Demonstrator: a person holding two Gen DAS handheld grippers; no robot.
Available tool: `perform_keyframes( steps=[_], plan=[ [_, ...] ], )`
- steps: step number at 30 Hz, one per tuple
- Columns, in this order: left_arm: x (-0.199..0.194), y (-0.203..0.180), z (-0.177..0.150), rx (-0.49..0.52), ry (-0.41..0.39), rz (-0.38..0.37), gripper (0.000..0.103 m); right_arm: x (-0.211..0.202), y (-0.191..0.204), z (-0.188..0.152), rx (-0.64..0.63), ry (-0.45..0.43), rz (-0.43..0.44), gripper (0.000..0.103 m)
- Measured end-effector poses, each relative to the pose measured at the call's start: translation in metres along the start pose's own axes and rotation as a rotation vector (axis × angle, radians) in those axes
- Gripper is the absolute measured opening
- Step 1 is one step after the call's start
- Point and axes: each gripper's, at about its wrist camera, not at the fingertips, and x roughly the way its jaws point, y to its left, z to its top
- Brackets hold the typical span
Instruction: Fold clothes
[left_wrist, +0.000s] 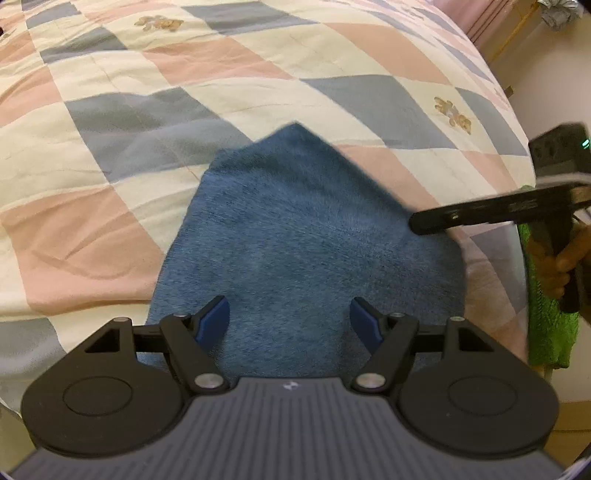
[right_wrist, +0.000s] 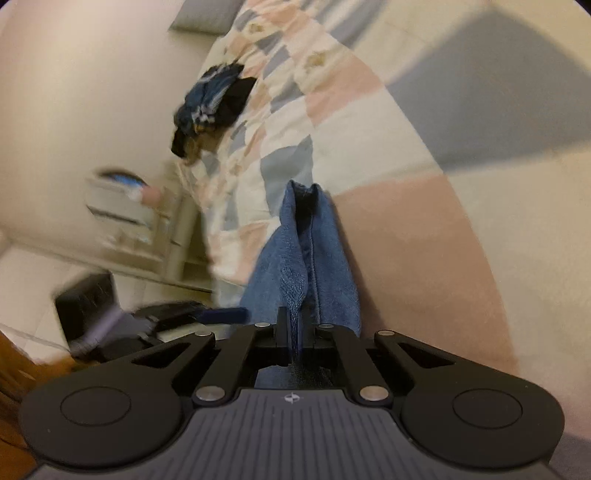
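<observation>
Right gripper (right_wrist: 291, 332): jaws pinching shut on a fold of the blue terry-cloth towel (left_wrist: 295, 236), at its right edge. Left gripper (left_wrist: 290, 317): jaws standing apart, hovering over the towel's near edge, gripping nothing. Towel is lying on the pink, grey and cream patchwork quilt (left_wrist: 110, 229), one corner pointing away. Judgement: keeping the pinched edge taut and carrying it straight across should be giving a clean fold. A dark heap of clothes (right_wrist: 210, 107) is sitting well apart; nothing is blocking.

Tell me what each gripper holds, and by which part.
The right gripper pinches the blue towel by a bunched edge. The left gripper is open above it, holding nothing.
</observation>
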Motion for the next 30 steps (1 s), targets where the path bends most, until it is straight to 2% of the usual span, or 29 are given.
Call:
perform_keyframes(
  steps=[2, 4, 5, 6, 7, 9, 11, 13, 17, 18, 19, 20, 22, 25, 26, 27, 29, 30],
  plan=[
    [0.0, -0.001, 0.001, 0.011, 0.001, 0.015, 0.069, -0.004, -0.012, -0.008, 0.049, -0.029, -0.099, 0.0],
    [0.002, 0.002, 0.001, 0.015, 0.017, 0.029, 0.068, -0.005, -0.025, -0.017, 0.086, -0.069, -0.279, 0.0],
    [0.002, 0.004, 0.001, 0.016, 0.016, 0.032, 0.068, -0.01, -0.036, -0.021, 0.142, -0.099, -0.287, 0.0],
    [0.0, 0.005, 0.001, 0.015, 0.008, 0.034, 0.068, -0.017, -0.042, -0.022, 0.197, -0.123, -0.245, 0.0],
    [-0.001, 0.006, 0.001, 0.015, 0.004, 0.036, 0.068, -0.025, -0.035, -0.022, 0.185, -0.161, -0.243, 0.0],
    [-0.004, 0.006, 0.006, 0.023, -0.003, 0.039, 0.062, -0.038, -0.016, -0.02, 0.145, -0.221, -0.311, 0.004],
    [-0.007, 0.005, 0.013, 0.037, -0.022, 0.027, 0.054, -0.046, 0.02, -0.024, 0.036, -0.293, -0.395, 0.007],
    [-0.008, 0.0, 0.021, 0.065, -0.043, 0.004, 0.049, -0.043, 0.053, -0.038, -0.067, -0.333, -0.409, 0.007],
    [0.011, -0.015, 0.037, 0.147, -0.063, -0.053, 0.047, -0.004, 0.089, -0.067, -0.096, -0.302, -0.402, 0.007],
    [0.022, -0.017, 0.04, 0.164, -0.055, -0.044, 0.047, 0.006, 0.088, -0.074, -0.114, -0.285, -0.452, 0.0],
    [0.033, -0.018, 0.043, 0.18, -0.047, -0.033, 0.046, 0.017, 0.087, -0.08, -0.134, -0.268, -0.506, 0.0],
    [0.04, -0.018, 0.045, 0.196, -0.055, -0.027, 0.046, 0.023, 0.081, -0.085, -0.128, -0.284, -0.534, 0.0],
    [0.05, -0.018, 0.051, 0.219, -0.066, -0.018, 0.047, 0.021, 0.06, -0.09, -0.034, -0.332, -0.52, 0.0],
    [0.051, -0.013, 0.057, 0.222, -0.062, -0.009, 0.046, 0.021, 0.056, -0.092, 0.019, -0.382, -0.565, 0.0],
    [0.047, -0.011, 0.06, 0.21, -0.061, -0.021, 0.045, 0.018, 0.055, -0.093, 0.043, -0.394, -0.628, 0.0],
    [0.043, -0.008, 0.063, 0.196, -0.06, -0.033, 0.044, 0.013, 0.049, -0.092, 0.099, -0.397, -0.659, 0.004],
    [0.034, -0.006, 0.07, 0.191, -0.068, -0.082, 0.044, -0.004, 0.041, -0.095, 0.214, -0.445, -0.652, 0.006],
    [0.032, -0.009, 0.071, 0.217, -0.07, -0.107, 0.044, -0.008, 0.049, -0.095, 0.195, -0.475, -0.644, 0.006]
  ],
)
